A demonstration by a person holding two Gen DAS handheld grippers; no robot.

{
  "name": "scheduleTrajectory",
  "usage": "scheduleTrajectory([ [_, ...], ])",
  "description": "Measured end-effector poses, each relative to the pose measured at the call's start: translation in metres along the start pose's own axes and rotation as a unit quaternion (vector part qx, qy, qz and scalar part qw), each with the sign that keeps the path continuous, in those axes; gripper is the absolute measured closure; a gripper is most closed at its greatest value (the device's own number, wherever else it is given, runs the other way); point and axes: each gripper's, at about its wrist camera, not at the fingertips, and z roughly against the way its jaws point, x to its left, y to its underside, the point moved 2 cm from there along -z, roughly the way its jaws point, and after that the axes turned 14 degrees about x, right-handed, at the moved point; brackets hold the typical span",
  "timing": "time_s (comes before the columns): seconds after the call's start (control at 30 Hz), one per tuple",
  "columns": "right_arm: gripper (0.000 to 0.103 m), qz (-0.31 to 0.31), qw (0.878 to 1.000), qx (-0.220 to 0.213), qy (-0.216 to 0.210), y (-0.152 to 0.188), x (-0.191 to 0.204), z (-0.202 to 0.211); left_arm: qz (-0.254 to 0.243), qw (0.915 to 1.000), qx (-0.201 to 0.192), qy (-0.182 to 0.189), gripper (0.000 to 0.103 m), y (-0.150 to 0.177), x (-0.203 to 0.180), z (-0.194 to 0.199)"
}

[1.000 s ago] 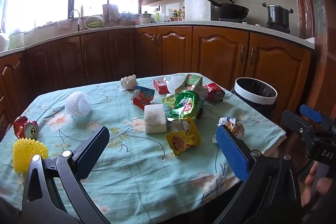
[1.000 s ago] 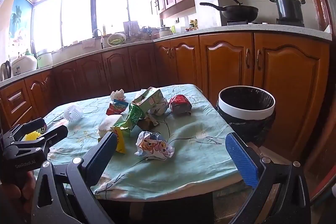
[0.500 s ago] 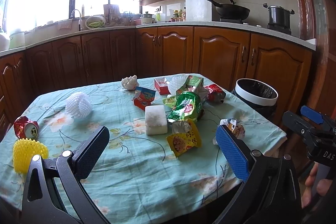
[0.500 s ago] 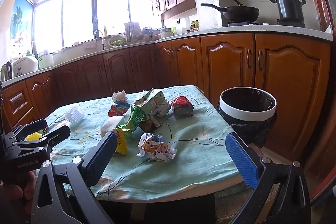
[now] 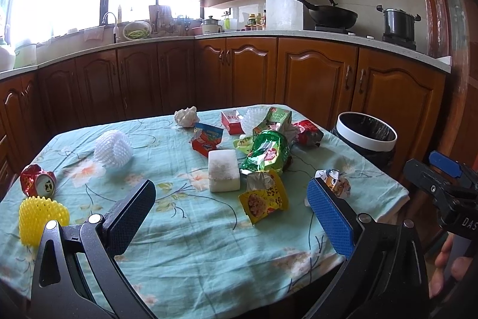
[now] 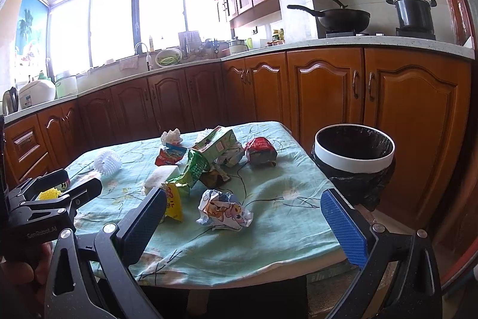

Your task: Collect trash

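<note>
The trash was all on the table: the crumpled cartoon wrapper (image 6: 224, 210) sat dead centre of the right wrist view, nearest the table edge, with the yellow snack packet (image 6: 174, 204) to its left and the green bag (image 6: 195, 169), the green carton (image 6: 218, 144) and the red wrapper (image 6: 260, 153) piled behind, mid-frame. The lined bin (image 6: 354, 162) stood off the table's right side, centre-right in frame, nothing visible in it.

The right gripper (image 6: 243, 226) hung low in frame with its jaws spread wide, holding nothing. The left gripper (image 5: 231, 217) was likewise wide apart and empty at the bottom of the left wrist view, the white foam block (image 5: 224, 174) and the crushed red can (image 5: 38, 184) beyond it.

Risks, as I read it: that crumpled wrapper was light and springy, so a shallow pinch could squirt it off the near edge onto the floor. Jaws dropping too deep could snag the teal tablecloth (image 5: 194, 244) and drag the whole pile. And with the two grippers side by side, both reaching centre could clash.

Against a second earlier, almost nothing differed: both views had shifted only a touch, jaws equally wide, every item where it had been.
</note>
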Motion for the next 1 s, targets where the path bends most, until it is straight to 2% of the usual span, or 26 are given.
scheduleTrajectory([
  [0.6,0.0,0.002,1.0,0.005,-0.011,0.004,0.002,-0.005,-0.001,1.0,0.005,-0.004,0.0,0.0,-0.001,-0.004],
  [1.0,0.0,-0.005,0.999,0.028,-0.032,0.004,0.0,-0.018,0.004,0.9996,0.027,0.001,0.0,0.001,0.0,-0.017],
])
